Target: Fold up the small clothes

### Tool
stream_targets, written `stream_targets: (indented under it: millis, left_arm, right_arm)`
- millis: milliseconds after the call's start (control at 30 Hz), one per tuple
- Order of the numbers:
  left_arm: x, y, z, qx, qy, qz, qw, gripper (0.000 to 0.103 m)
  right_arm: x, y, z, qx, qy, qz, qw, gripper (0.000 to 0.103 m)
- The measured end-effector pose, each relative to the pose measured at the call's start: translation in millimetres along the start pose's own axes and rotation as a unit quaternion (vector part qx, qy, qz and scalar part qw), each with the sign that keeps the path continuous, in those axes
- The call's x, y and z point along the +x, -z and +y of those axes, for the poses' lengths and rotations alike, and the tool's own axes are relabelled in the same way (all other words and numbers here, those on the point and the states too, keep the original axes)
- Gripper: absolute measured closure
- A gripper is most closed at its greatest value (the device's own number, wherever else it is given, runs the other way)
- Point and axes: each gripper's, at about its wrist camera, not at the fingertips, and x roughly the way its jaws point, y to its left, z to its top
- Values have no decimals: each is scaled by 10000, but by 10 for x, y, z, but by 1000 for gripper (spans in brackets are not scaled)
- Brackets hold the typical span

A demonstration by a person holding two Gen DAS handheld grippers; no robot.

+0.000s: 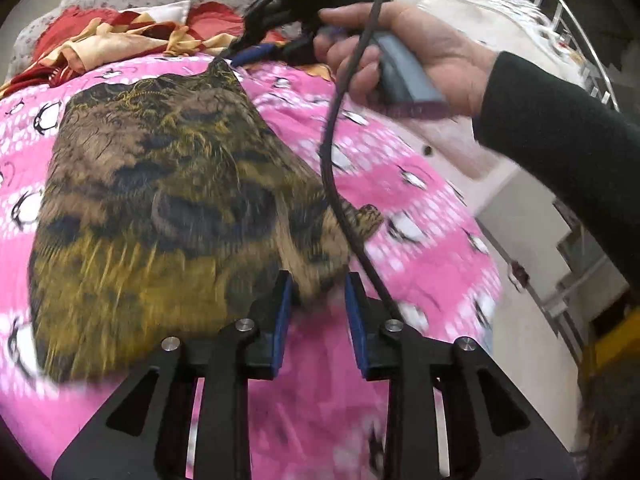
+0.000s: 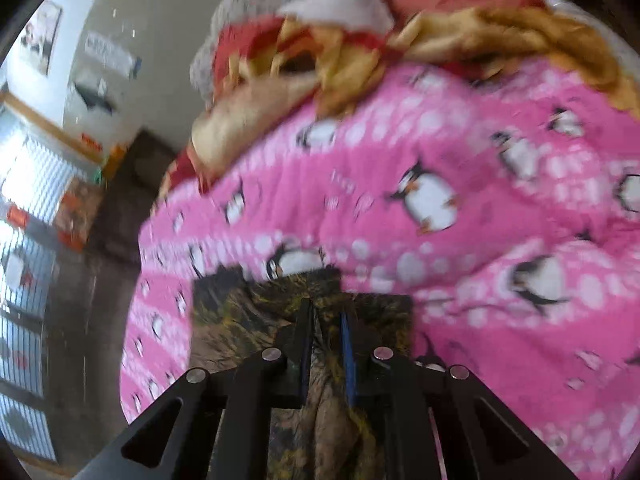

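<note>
A brown and yellow patterned cloth [image 1: 160, 208] lies spread on the pink penguin blanket [image 1: 420, 184]. My left gripper [image 1: 318, 292] is open, its blue pads on either side of the cloth's near right corner. My right gripper [image 1: 236, 54] is held by a hand at the cloth's far corner and pinches it. In the right wrist view the right gripper [image 2: 326, 312] is shut on the same cloth [image 2: 248, 320], which bunches between its fingers. A black cable [image 1: 332, 168] hangs from the right gripper across the cloth's right edge.
A pile of red, yellow and white clothes [image 1: 120, 44] lies at the far end of the bed, also in the right wrist view [image 2: 360, 48]. A metal rack [image 1: 560, 32] stands at the right. The bed's edge and floor [image 2: 100, 240] show on the left.
</note>
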Motion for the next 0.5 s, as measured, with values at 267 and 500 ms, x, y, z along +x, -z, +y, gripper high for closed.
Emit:
stream_targets:
  millis: [267,500]
  left_arm:
    - [-513,-148,548,-333,-1254,-651,9894,77]
    - [-47,64,766,-690,-1451,56,9870,78]
  right_arm:
    - [-597,1308,794,-1891,339,-222,9811,91]
    - [-96,2299,476,-1647,919,30,9821,91]
